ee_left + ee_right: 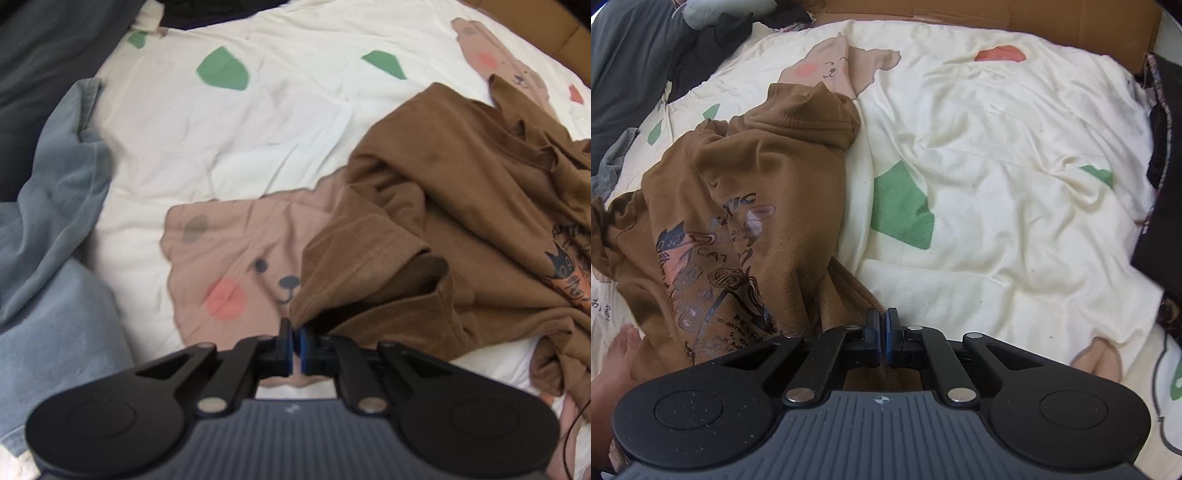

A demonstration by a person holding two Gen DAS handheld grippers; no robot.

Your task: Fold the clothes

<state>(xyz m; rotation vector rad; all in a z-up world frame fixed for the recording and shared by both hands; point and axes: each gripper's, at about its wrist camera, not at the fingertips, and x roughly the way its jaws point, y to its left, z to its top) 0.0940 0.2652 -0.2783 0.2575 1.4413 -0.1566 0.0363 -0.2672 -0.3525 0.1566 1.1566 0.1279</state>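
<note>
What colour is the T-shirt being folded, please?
Brown T-shirt with a printed graphic; clearest in the right wrist view.

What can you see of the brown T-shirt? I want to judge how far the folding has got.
The brown T-shirt is soft knit cotton by its look, with stitched hems and a cat graphic with lettering on the front. It lies crumpled and unfolded on the cream bear-print bedding, one sleeve gaping open. The left gripper is shut on an edge by that sleeve; the right gripper is shut on another edge.

left tongs (pixel 295 338) pinched closed, right tongs (pixel 882 332) likewise
</note>
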